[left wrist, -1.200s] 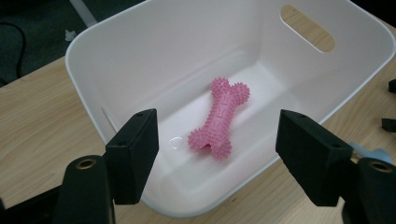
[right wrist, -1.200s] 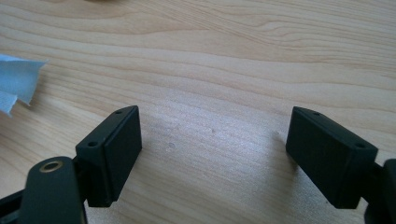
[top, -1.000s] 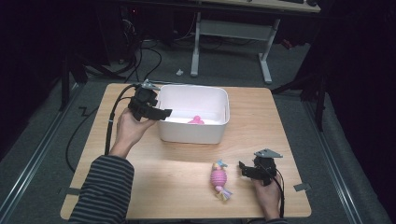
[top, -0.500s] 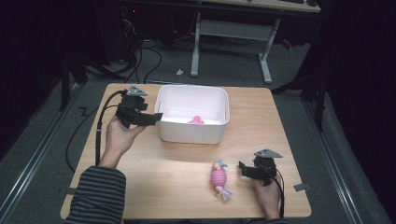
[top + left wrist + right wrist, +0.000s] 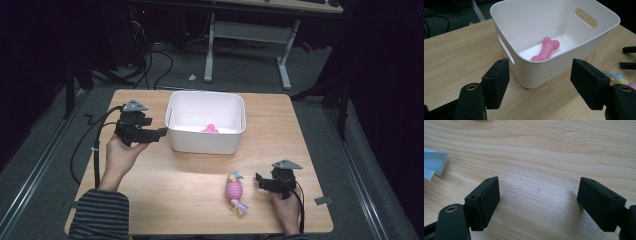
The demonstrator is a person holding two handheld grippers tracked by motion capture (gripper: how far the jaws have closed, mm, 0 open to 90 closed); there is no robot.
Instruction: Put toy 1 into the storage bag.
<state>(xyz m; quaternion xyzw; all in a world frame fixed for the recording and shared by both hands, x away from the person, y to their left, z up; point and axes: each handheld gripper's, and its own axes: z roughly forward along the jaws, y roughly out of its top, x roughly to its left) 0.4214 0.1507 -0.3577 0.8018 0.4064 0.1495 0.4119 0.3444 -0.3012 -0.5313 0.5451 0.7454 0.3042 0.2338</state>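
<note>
Nearest us, our right tongs (image 5: 261, 181) rested low on the wooden surface (image 5: 180, 180) at its near right corner, jaws spread wide with nothing between them. In the right gripper view we saw only bare wood grain in the gap, and a scrap of pale blue fabric (image 5: 432, 165) at the left edge, apart from the near jaw. That scrap looked like part of the toy (image 5: 234, 192), a pink striped body with blue and yellow ends, which lay just to the left of the right tongs, close but not touching.

Farther off, our left tongs (image 5: 159, 134) were held in the left hand (image 5: 120, 155) over the left part of the surface, just beside the left wall of the bin (image 5: 206, 141). Their jaws were also wide apart and empty. In the left gripper view they framed the bin's near corner without touching it, and the bin's side showed a handle slot.

Inside the white bin lay a pink spiky bone (image 5: 545, 49), flat on the bottom toward the near wall. The toy's coloured end peeked past the right jaw in that same view. Beyond the surface stood a grey desk frame (image 5: 250, 35) on dark floor.
</note>
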